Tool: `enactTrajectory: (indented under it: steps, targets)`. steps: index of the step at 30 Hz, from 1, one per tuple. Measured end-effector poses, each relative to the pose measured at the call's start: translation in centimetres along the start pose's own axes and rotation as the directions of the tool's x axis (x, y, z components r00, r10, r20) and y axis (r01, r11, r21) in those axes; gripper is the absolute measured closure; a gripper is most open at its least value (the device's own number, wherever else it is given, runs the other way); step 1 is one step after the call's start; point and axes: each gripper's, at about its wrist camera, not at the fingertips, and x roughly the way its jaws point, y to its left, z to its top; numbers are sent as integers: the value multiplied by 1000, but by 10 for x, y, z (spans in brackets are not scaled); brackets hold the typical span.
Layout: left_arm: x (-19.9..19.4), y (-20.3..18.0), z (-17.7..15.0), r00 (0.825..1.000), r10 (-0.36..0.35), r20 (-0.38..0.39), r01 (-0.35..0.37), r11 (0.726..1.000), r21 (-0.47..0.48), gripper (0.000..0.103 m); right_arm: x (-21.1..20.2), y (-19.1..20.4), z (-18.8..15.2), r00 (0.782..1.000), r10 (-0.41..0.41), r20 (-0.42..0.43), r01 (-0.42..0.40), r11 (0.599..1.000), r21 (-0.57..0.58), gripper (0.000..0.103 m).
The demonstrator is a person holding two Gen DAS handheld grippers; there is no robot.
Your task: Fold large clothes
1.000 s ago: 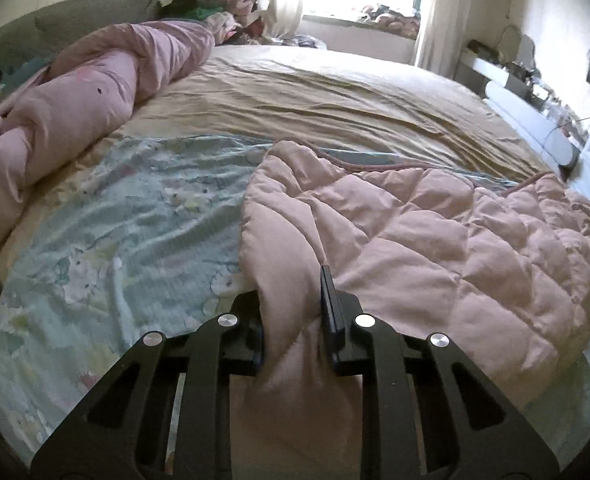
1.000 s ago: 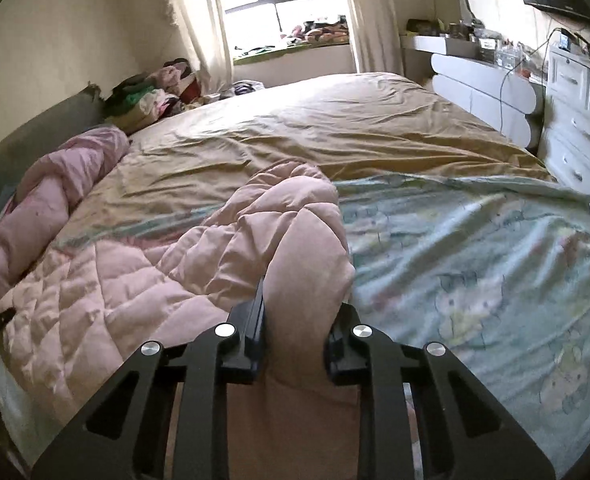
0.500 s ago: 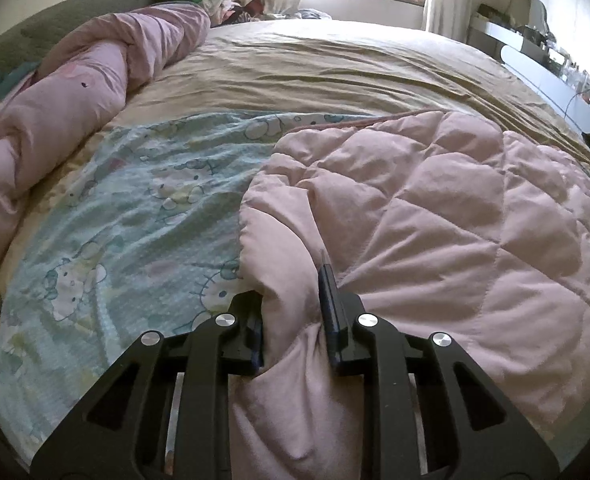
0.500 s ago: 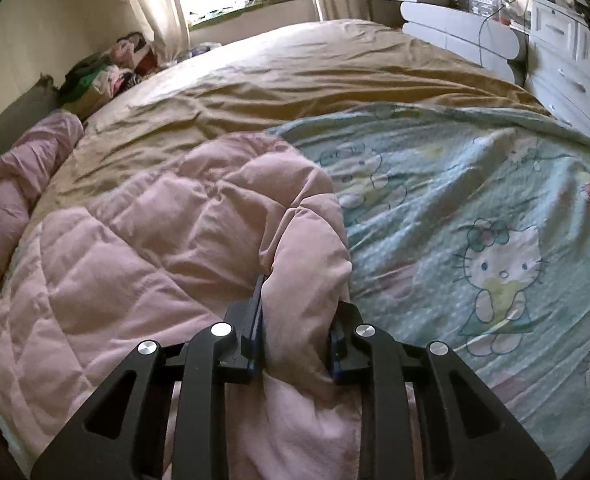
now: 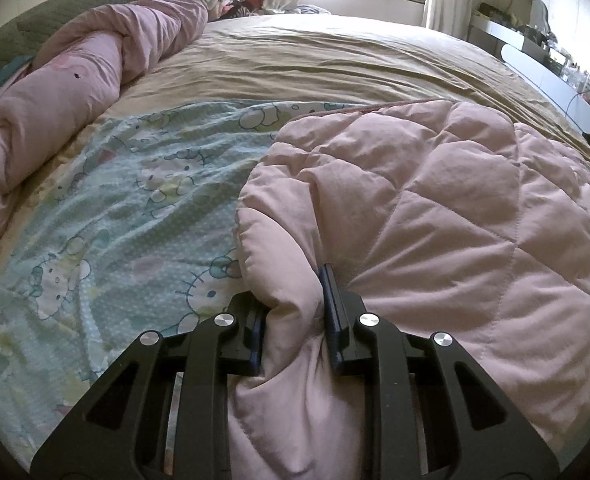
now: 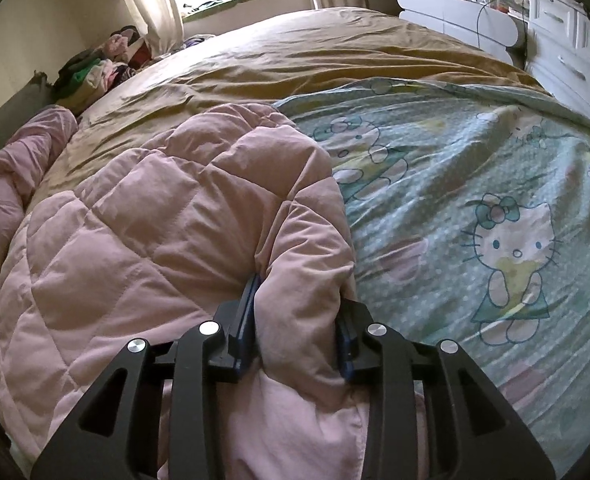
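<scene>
A large pink quilted garment (image 5: 447, 216) lies spread on the bed over a blue cartoon-cat sheet (image 5: 127, 216). My left gripper (image 5: 293, 312) is shut on a bunched fold at the garment's left edge. In the right wrist view the same garment (image 6: 143, 224) fills the left half, and my right gripper (image 6: 297, 320) is shut on a thick fold at its right edge. Both grippers hold the fabric low, close to the bed. The fingertips are partly buried in the padding.
A rolled pink duvet (image 5: 75, 76) lies along the left side of the bed. A tan sheet (image 5: 335, 60) covers the far half. A clothes pile (image 6: 99, 68) sits by the window. White drawers (image 6: 567, 40) stand at the right of the bed.
Both grippers have moved forward and down over the bed with the garment in them. The garment now lies flatter and more spread, with its far edge further up the bed.
</scene>
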Motion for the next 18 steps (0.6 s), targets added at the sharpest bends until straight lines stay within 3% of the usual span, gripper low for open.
enactTrajectory:
  steps: [4,5,6,7,12,14,16,18]
  targets:
    - [-5,3,-2,1000,7,-7,-7,1000,-7,76,-7,-3,0,1000,-21,-19,21,1000,18,59]
    - [-8,5,-2,1000,16,-10,-16,1000,-10,72,-10,-4,0,999,-30,-19,30,999,18,48]
    - [-11,9,-3,999,38,-14,-38,999,-16,58,-13,-6,-1,998,-61,-22,62,998,18,38]
    - [-13,12,-4,998,55,-15,-56,998,-25,45,-15,-9,-2,996,-90,-23,90,996,23,22]
    - [-42,33,-11,997,73,4,-73,993,-92,25,-43,-24,-11,997,-72,7,72,994,83,16]
    - [-54,32,-13,997,81,19,-79,993,-87,24,-64,-19,-16,995,-74,61,71,996,51,15]
    - [-71,30,-16,996,80,40,-76,994,-83,11,-84,-14,-19,993,-59,106,58,998,19,15]
    - [-87,25,-18,995,76,71,-70,994,-82,9,-106,-7,-25,990,-21,143,23,1000,-13,15]
